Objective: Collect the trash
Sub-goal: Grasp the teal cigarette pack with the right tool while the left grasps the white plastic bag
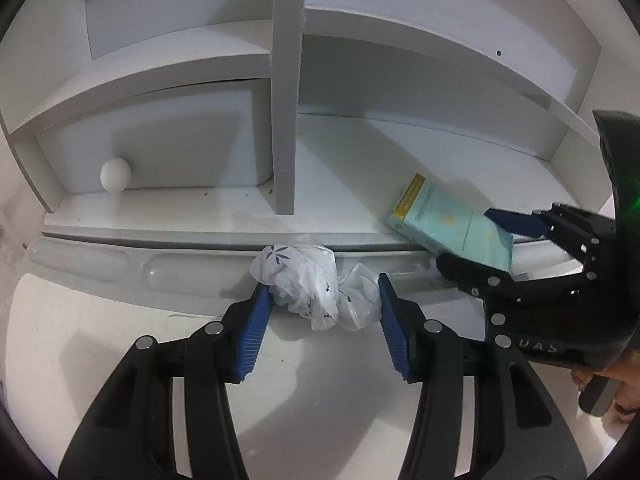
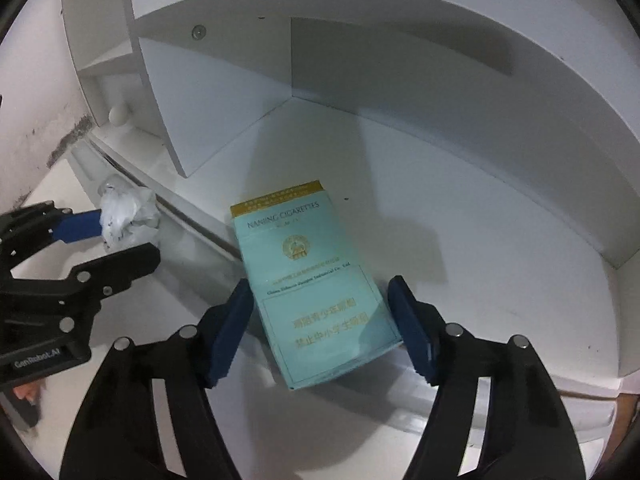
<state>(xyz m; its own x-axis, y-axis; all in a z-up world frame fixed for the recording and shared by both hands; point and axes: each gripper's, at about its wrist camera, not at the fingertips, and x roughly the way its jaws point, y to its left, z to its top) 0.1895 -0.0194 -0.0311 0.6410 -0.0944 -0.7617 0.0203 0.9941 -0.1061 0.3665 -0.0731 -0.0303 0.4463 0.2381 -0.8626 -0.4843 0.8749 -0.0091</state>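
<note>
Crumpled bag (image 1: 316,288) pinched by left gripper (image 1: 324,312).

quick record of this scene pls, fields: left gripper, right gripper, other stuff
left gripper: fingers pressed on crumpled plastic bag at the shelf unit's front edge
right gripper: fingers straddle the teal cigarette pack lying on the shelf floor; small gaps show, grip unclear
other: white ball in the left compartment
</note>
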